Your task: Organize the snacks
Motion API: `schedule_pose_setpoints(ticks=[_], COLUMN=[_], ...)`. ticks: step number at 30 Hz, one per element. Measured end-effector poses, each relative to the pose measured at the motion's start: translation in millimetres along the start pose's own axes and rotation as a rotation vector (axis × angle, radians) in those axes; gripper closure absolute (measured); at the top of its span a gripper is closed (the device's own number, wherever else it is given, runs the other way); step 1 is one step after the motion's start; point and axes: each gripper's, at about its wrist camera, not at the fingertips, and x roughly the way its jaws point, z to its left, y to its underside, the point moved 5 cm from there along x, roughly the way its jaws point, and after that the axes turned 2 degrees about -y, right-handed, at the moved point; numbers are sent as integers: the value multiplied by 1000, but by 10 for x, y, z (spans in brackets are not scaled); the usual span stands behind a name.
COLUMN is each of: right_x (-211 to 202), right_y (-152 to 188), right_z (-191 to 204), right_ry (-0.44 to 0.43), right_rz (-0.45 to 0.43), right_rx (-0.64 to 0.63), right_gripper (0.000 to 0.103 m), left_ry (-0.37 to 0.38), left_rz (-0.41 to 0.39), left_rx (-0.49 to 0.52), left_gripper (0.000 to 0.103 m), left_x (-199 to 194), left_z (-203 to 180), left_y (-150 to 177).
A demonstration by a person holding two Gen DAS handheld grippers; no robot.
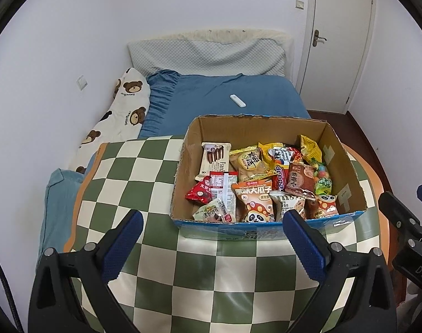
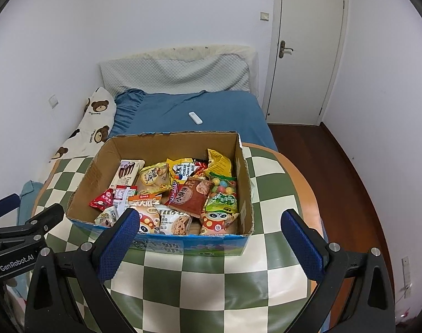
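1. Here, an open brown cardboard box (image 1: 269, 172) with a blue printed front stands on a round tabletop (image 1: 160, 188) covered with a green-and-cream checkered cloth.
2. The box is full of loose snack packets: a white wafer-stick pack (image 1: 214, 157) lies at its far left, a red foil packet (image 1: 199, 193) just in front of that, an orange sunflower-seed bag with a panda (image 1: 255, 202) near the front wall, and a bag of coloured candy balls (image 2: 224, 187) toward the right side.
3. The left gripper (image 1: 213, 245) hovers over the cloth in front of the box, jaws spread wide and holding nothing.
4. The right gripper (image 2: 211, 245) hangs just before the box's front wall, jaws likewise released and empty; its left blue pad (image 2: 119, 244) overlaps the box edge in the right wrist view.
5. Behind the tabletop is a bed with a blue sheet (image 1: 227, 94), a white remote (image 1: 237, 101) lying on it, and a bear-print pillow (image 1: 119, 119) along the wall.
6. A white door (image 2: 305, 55) stands closed at the far right.
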Motion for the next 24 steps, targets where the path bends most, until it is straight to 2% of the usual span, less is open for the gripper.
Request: schedule_pose_setpoints(ticks=[24], right_x=[-116], right_y=[67], right_z=[36], right_ry=[-4], right_rz=[-2], right_rx=[17], right_gripper=[0], left_ry=[0], left_rz=[-14], left_rx=[-2], left_gripper=[0], left_x=[-132], left_z=[10], left_y=[-11])
